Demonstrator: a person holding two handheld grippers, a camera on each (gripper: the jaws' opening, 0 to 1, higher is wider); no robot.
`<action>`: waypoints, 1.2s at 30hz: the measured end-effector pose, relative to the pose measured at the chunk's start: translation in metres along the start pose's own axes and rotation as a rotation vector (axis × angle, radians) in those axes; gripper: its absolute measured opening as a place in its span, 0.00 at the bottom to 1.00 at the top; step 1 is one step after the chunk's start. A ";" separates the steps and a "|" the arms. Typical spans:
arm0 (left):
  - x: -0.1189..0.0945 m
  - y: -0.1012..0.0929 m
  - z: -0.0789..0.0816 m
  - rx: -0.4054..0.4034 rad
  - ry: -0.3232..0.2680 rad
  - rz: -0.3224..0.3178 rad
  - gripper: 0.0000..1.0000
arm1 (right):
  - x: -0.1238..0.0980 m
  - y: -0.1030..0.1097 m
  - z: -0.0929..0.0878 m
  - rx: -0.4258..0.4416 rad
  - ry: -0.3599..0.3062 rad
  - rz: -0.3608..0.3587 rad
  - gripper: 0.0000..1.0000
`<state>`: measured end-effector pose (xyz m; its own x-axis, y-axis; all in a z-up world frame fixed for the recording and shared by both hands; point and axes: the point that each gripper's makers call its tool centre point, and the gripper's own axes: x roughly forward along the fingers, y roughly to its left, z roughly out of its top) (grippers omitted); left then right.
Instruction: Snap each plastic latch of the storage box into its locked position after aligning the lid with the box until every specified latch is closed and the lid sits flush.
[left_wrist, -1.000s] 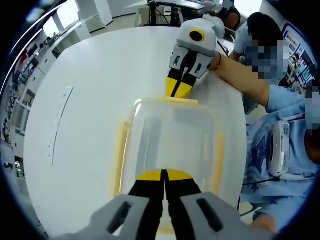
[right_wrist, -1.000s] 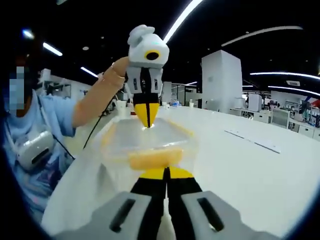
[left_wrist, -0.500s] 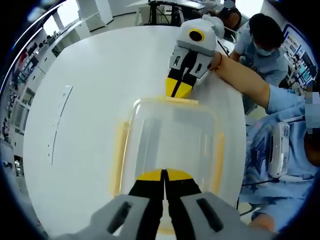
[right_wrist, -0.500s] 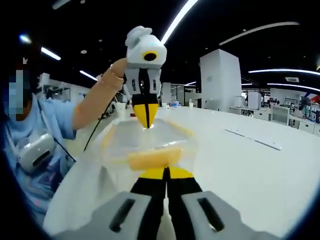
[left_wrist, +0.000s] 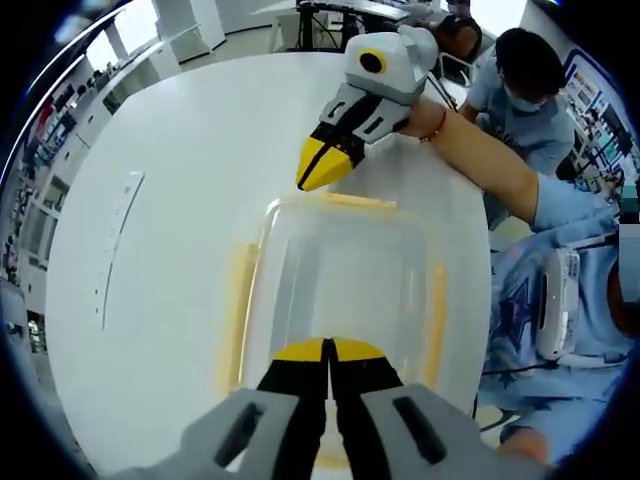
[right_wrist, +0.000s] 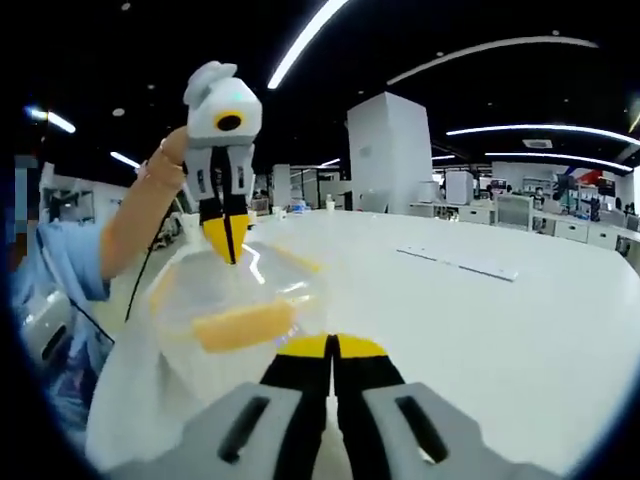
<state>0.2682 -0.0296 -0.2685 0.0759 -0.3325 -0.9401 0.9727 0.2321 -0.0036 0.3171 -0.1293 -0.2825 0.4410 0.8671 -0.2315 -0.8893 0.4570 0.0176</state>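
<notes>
1. in the left gripper view i saw my left gripper (left_wrist: 327, 352) with its jaws pressed together, yellow tips resting on the near edge of the storage box (left_wrist: 335, 290)'s clear lid; nothing was between them.
2. the box sat on the white table (left_wrist: 190, 170), its yellow latches (left_wrist: 237, 310) along the sides and another latch (left_wrist: 358, 200) on the far edge.
3. compared with half a second earlier, my right gripper (left_wrist: 320, 165) had swung away from that far latch: it had been touching it, and now it hung above the table just beyond the box's far left corner, tilted, jaws clenched on nothing.
4. in the right gripper view the right gripper (right_wrist: 332, 350) showed closed jaws over bare table, with the box (right_wrist: 230, 310) shifted to the left of them instead of straight ahead.
5. the left gripper (right_wrist: 228, 240) there stood tip-down on the lid, as before.
6. a person's forearm (left_wrist: 480, 150) reached in from the right.
</notes>
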 end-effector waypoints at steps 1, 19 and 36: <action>0.000 0.000 0.000 0.000 0.001 0.001 0.00 | 0.000 0.000 0.004 -0.011 -0.002 -0.003 0.00; 0.000 -0.001 0.003 0.037 -0.069 -0.020 0.00 | 0.044 0.071 0.067 -0.391 0.272 0.197 0.00; -0.001 -0.004 0.010 0.091 -0.175 0.010 0.00 | 0.067 0.093 0.037 -0.511 0.452 0.211 0.00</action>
<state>0.2663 -0.0393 -0.2645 0.1149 -0.4864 -0.8661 0.9870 0.1548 0.0440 0.2688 -0.0217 -0.2608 0.2580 0.7092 -0.6561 -0.9445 0.0420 -0.3259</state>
